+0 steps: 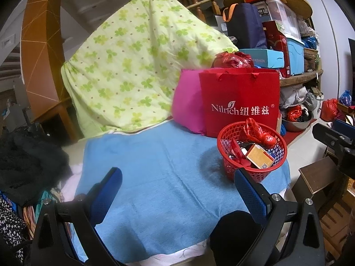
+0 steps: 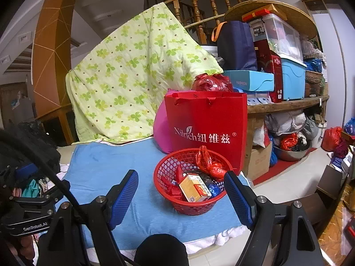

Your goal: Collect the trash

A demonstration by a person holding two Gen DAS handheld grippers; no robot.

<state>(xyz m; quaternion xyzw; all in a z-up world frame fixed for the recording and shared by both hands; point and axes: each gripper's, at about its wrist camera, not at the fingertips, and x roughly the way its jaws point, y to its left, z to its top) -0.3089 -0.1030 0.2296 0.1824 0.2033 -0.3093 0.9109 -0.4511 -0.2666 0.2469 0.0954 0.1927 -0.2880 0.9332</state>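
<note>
A red mesh basket (image 1: 230,141) (image 2: 164,173) stands on the blue towel (image 1: 155,177) (image 2: 111,168), at its right end. Inside lie a crumpled red plastic bag (image 1: 258,133) (image 2: 208,163), a yellow-and-white carton (image 1: 259,156) (image 2: 193,187) and other small wrappers. My left gripper (image 1: 178,178) hovers open over the bare towel, its right finger just in front of the basket. My right gripper (image 2: 180,181) is open too, the basket sitting ahead between its fingers, nothing touched. The right gripper's body (image 1: 335,139) shows at the right edge of the left wrist view.
Behind the basket stand a red paper shopping bag (image 1: 239,102) (image 2: 206,124) and a pink cushion (image 1: 188,102). A green floral quilt (image 1: 137,62) (image 2: 133,77) drapes at the back. Dark clothes (image 1: 26,161) lie on the left. Cluttered shelves (image 2: 286,104) and floor bags fill the right.
</note>
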